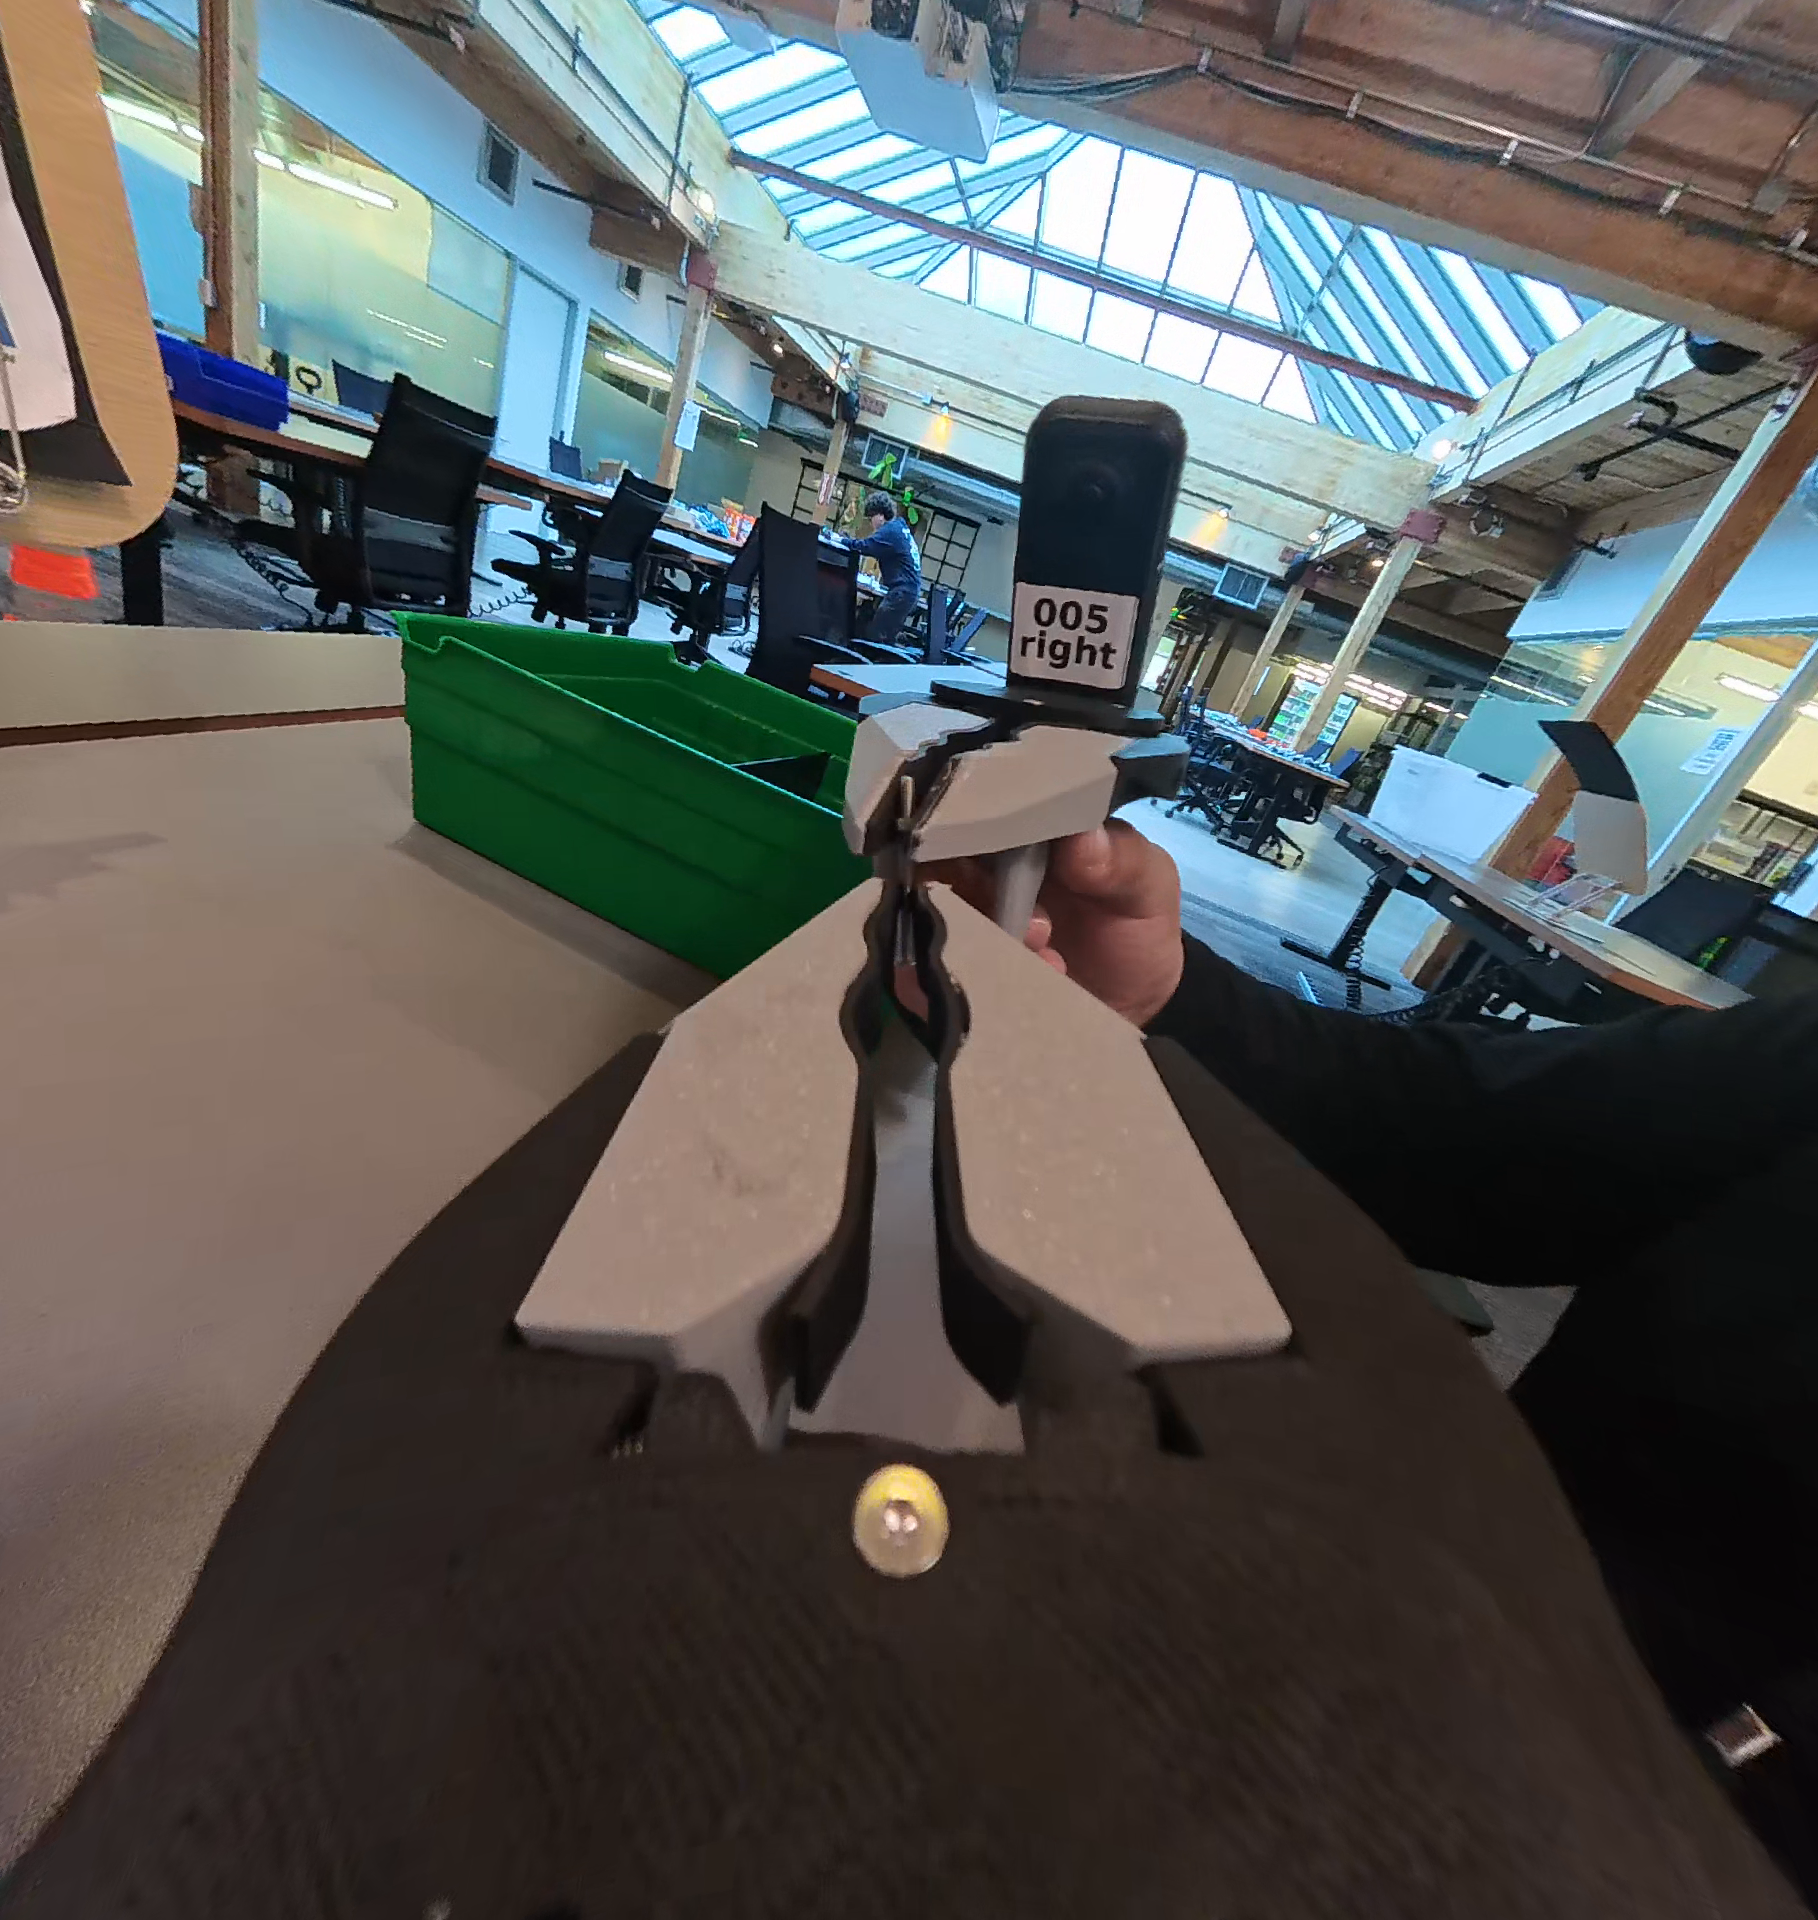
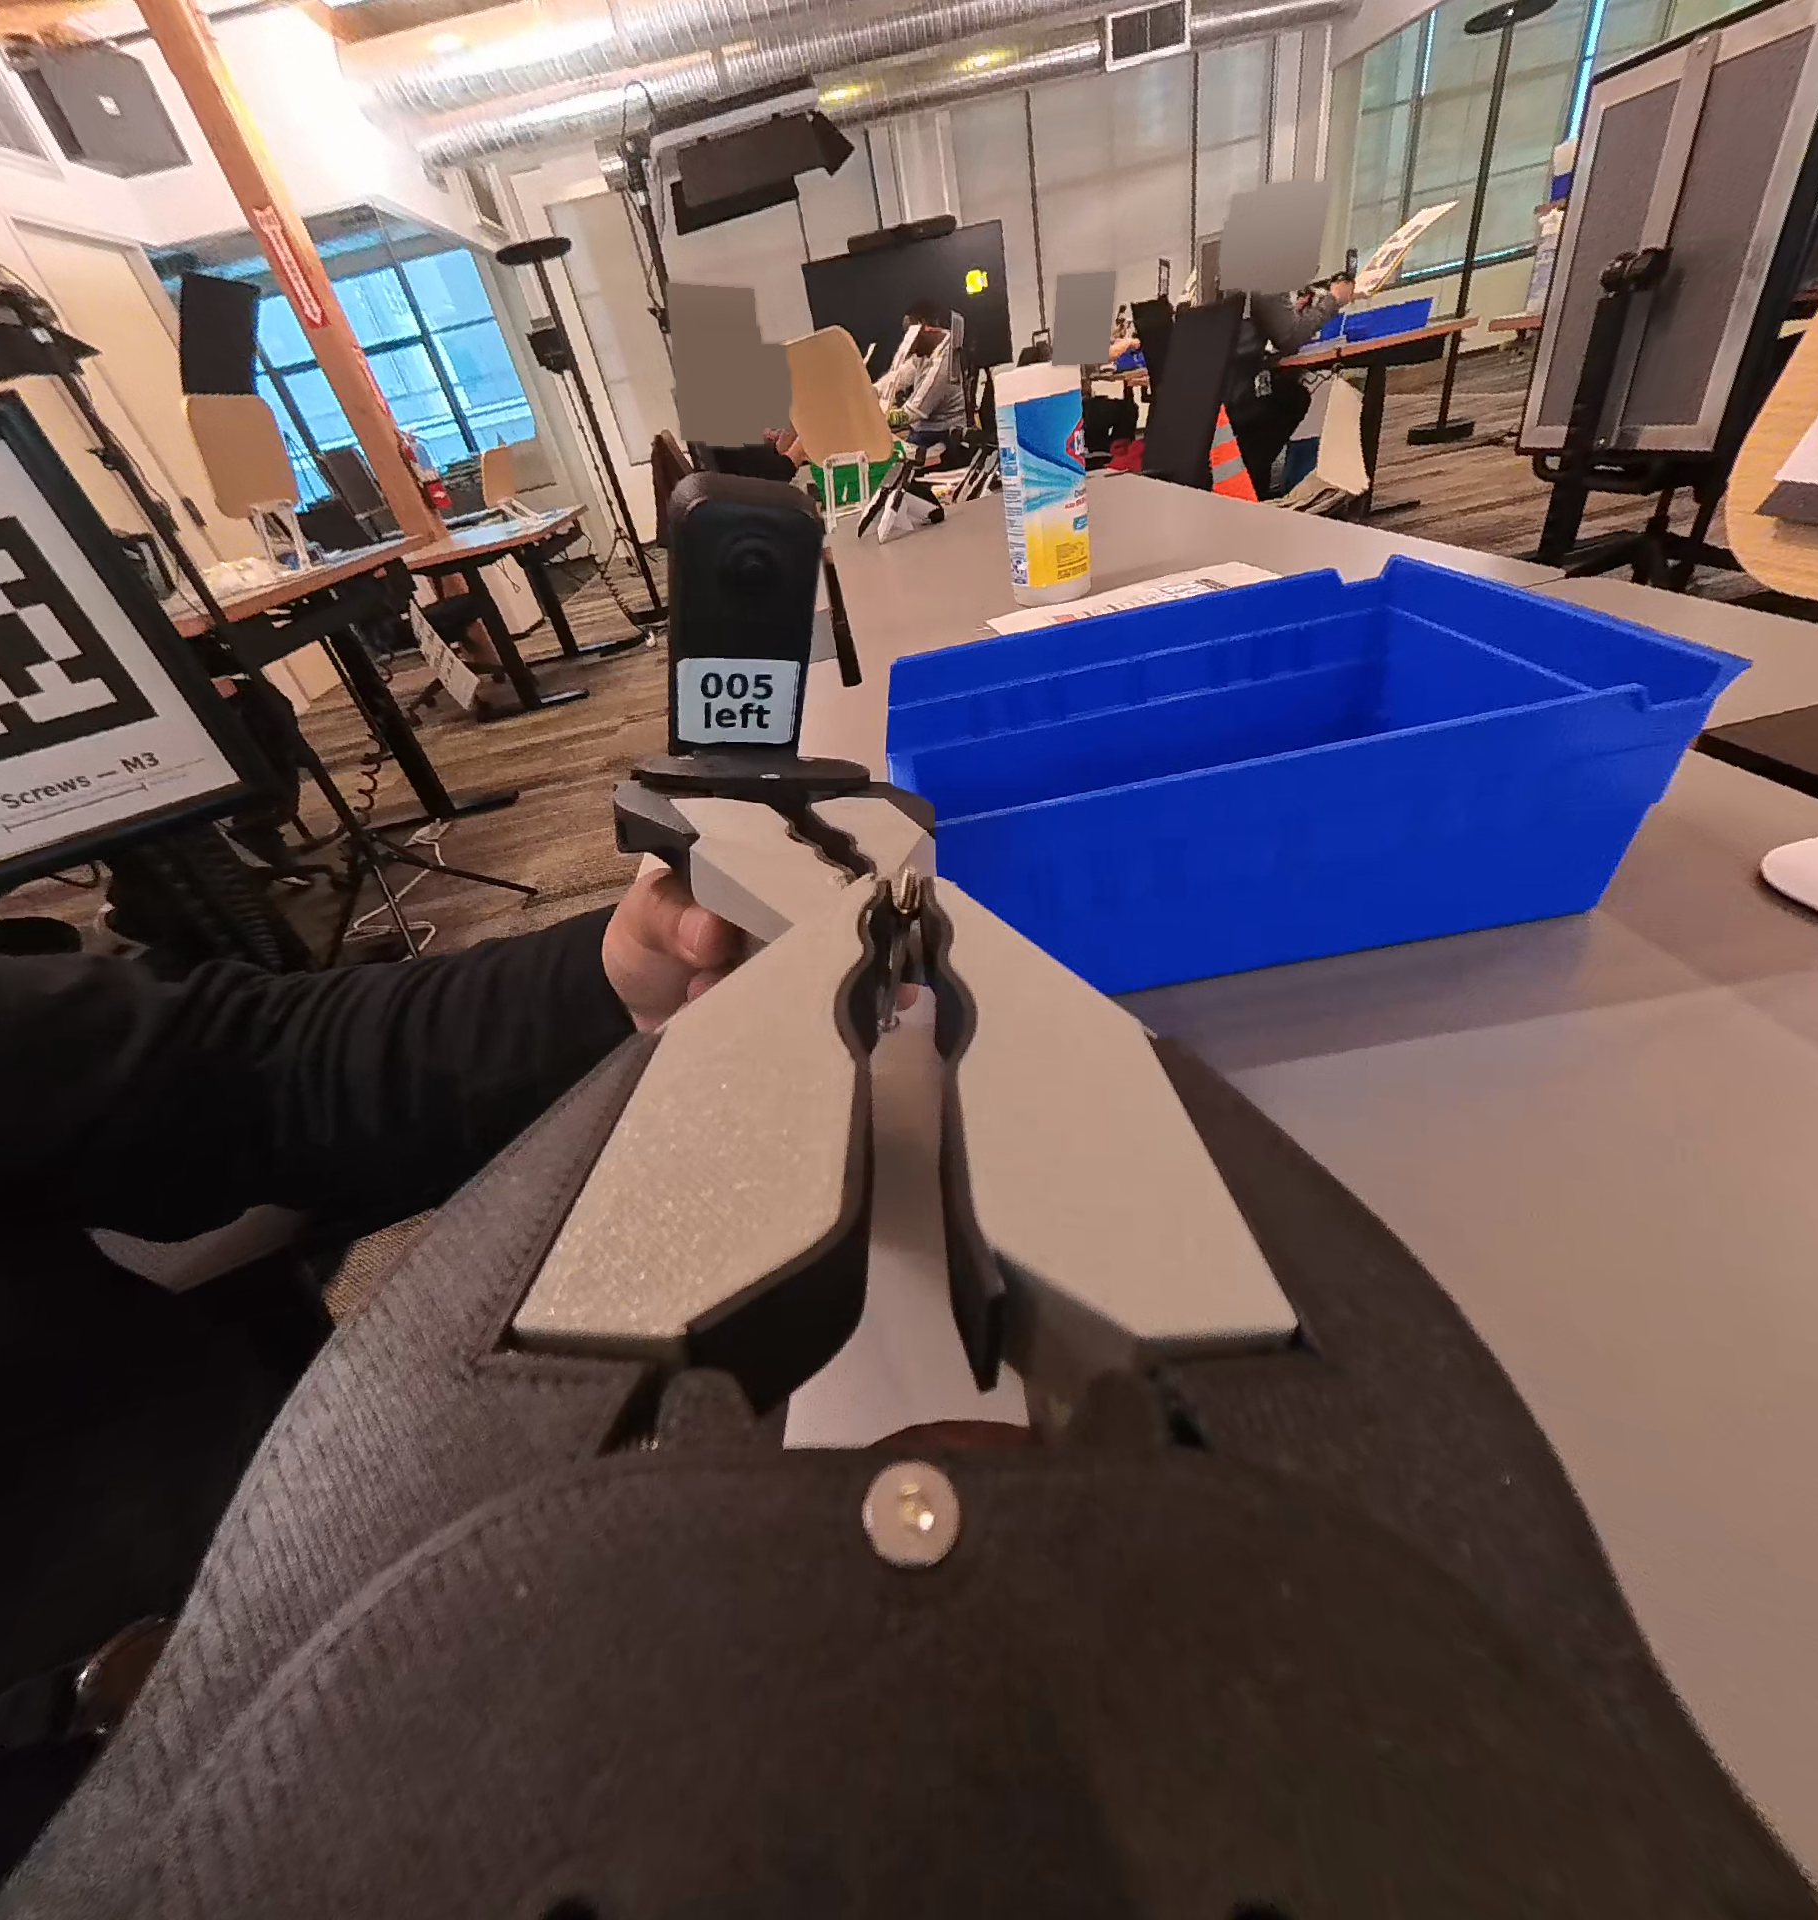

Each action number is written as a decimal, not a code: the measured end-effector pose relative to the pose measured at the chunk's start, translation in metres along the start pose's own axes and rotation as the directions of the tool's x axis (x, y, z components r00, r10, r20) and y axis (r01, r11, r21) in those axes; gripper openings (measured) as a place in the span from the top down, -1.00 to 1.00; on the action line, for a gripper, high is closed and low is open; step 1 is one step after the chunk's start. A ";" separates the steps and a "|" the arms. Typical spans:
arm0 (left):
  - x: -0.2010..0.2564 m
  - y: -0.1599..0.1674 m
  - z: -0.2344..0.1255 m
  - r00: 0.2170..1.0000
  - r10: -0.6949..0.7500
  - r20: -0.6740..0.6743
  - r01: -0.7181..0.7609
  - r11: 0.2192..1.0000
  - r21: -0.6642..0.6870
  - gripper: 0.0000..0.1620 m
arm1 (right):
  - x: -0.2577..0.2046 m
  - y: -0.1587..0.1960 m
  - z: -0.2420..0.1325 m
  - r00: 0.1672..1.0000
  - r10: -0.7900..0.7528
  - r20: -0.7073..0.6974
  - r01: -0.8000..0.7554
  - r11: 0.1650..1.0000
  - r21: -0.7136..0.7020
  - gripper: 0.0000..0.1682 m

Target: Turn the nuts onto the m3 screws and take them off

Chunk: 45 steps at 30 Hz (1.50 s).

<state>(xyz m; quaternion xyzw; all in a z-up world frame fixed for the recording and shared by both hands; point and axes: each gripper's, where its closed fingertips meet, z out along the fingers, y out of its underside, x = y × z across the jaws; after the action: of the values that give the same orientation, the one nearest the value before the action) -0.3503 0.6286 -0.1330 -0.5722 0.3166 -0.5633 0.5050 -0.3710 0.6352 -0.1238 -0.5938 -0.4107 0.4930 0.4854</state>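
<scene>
Both grippers are held above the grey table and meet tip to tip. My left gripper [image 1: 900,912] is shut on a thin dark M3 screw [image 1: 900,948] that lies along the gap between its fingers. My right gripper [image 2: 903,914] is shut on a small brass nut [image 2: 907,889] at its tips, and the dark screw shaft [image 2: 892,977] runs back between its fingers. The right gripper also shows in the left wrist view [image 1: 900,821], with the nut [image 1: 904,800] in its jaws. The left gripper shows in the right wrist view [image 2: 861,871]. A hand holds each gripper.
A green bin [image 1: 572,790] stands on the table just behind the grippers in the left wrist view. A blue bin [image 2: 1300,831] stands close on the right in the right wrist view, with a wipes canister [image 2: 1040,488] behind it. A framed sign [image 2: 43,644] stands at the left. Left and right tips are no more than a few centimetres apart.
</scene>
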 end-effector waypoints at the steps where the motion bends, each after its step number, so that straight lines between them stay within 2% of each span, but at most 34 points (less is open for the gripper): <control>1: -0.001 0.000 0.000 1.000 0.003 0.007 -0.003 1.000 0.001 0.99 | 0.001 0.000 0.000 1.000 0.005 -0.003 -0.005 1.000 0.001 0.98; 5: -0.004 0.003 0.001 1.000 0.009 0.030 -0.008 1.000 -0.014 0.87 | 0.003 0.004 0.001 1.000 0.014 -0.009 -0.014 1.000 -0.008 0.98; 8: -0.004 0.008 0.003 1.000 0.003 0.028 -0.002 0.999 -0.040 0.87 | 0.003 0.003 0.002 1.000 0.013 -0.010 -0.013 1.000 -0.004 0.98; 13: -0.006 0.014 0.004 0.998 0.031 0.050 -0.027 0.997 -0.074 1.00 | 0.003 0.004 0.002 1.000 0.005 -0.011 -0.005 1.000 -0.010 0.98; 45: -0.008 0.019 0.006 0.998 0.031 0.057 -0.025 0.994 -0.102 0.99 | 0.003 0.012 0.004 1.000 -0.013 -0.018 0.011 0.998 -0.054 0.97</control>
<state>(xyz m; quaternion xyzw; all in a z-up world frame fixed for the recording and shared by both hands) -0.3418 0.6317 -0.1527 -0.6089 0.3376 -0.5225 0.4922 -0.3742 0.6368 -0.1361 -0.6089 -0.4229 0.4732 0.4759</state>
